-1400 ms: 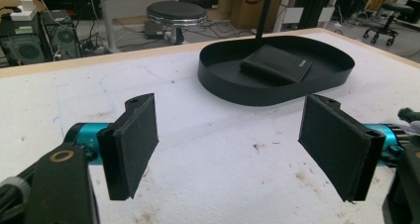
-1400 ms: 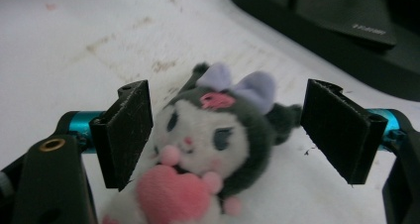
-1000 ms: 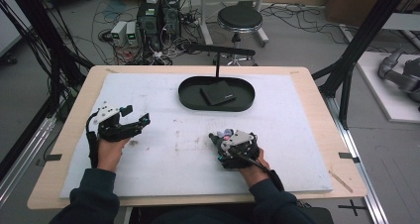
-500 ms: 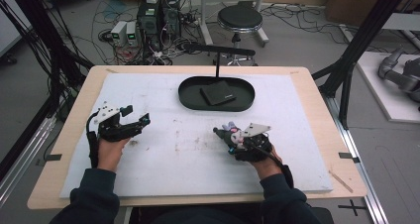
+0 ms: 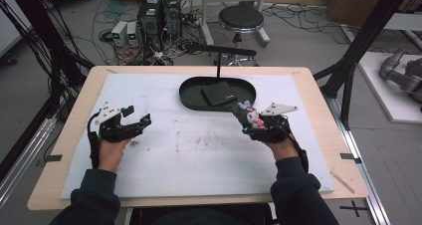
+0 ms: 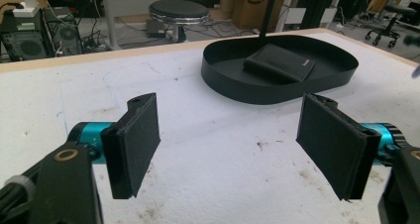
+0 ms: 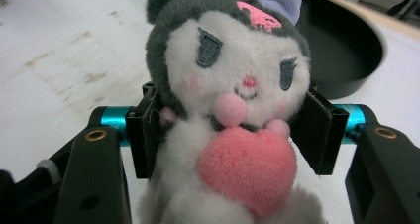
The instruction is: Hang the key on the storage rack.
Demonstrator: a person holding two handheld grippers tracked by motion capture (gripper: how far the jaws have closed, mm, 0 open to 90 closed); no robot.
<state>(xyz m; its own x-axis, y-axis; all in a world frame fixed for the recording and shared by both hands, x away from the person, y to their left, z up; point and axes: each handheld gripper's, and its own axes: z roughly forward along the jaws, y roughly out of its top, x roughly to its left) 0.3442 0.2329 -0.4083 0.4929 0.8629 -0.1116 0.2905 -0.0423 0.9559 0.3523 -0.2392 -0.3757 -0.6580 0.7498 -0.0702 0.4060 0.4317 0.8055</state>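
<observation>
A plush toy (image 7: pixel 233 80) with a white face, grey hood, lilac bow and pink heart sits between the jaws of my right gripper (image 7: pixel 233 135), which is shut on its body. From above, the plush toy (image 5: pixel 246 113) hangs above the white mat, just in front of the right end of the black oval tray (image 5: pixel 189 99). My right gripper (image 5: pixel 250 123) points toward that tray. A flat black wallet-like item (image 5: pixel 218 93) lies in the tray. My left gripper (image 5: pixel 135 118) rests at the mat's left, open, with nothing between its pads (image 6: pixel 138 135).
The white mat (image 5: pixel 199 155) covers most of the wooden table. A black stand with a horizontal arm (image 5: pixel 219 51) rises behind the tray (image 6: pixel 233 80). A stool (image 5: pixel 241 20), electronics and cables are on the floor beyond the far edge.
My right gripper has lifted and moved right and forward toward the tray, carrying the plush toy. The left gripper has stayed where it was.
</observation>
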